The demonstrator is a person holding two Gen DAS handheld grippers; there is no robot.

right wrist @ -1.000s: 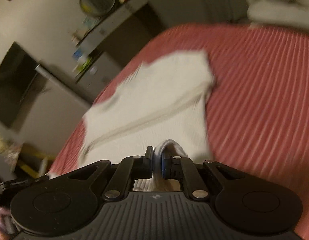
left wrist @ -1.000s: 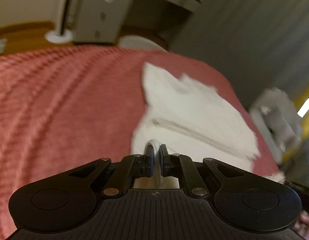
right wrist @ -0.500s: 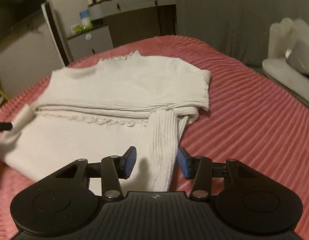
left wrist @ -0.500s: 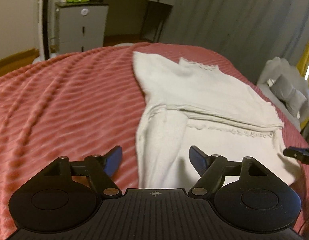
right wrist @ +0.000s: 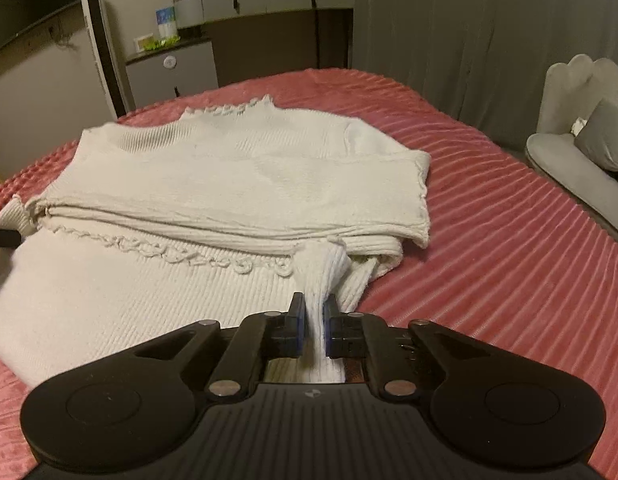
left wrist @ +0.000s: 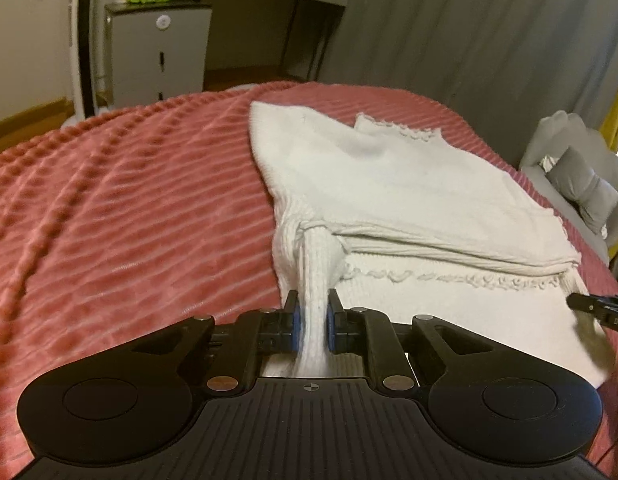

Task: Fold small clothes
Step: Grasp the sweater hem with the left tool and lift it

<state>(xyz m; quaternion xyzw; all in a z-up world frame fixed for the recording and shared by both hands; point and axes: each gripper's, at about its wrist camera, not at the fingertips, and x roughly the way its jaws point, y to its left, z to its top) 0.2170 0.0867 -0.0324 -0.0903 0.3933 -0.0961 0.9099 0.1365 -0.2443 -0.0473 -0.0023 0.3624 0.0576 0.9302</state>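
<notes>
A white ribbed knit sweater (right wrist: 229,184) is lying partly folded on the pink ribbed bedspread (left wrist: 129,220), its scalloped hem (right wrist: 181,254) facing the grippers. The left gripper (left wrist: 312,326) is pinching one bunched sleeve (left wrist: 319,264); the right gripper (right wrist: 313,328) is pinching the other sleeve (right wrist: 321,268) (both jaws nearly closed on fabric). Bare bedspread is stretching wide beyond both side edges of the sweater.

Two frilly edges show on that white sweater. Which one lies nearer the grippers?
The scalloped hem across the sweater's middle, just beyond the folded layer; the frilly collar sits at the far end.
</notes>
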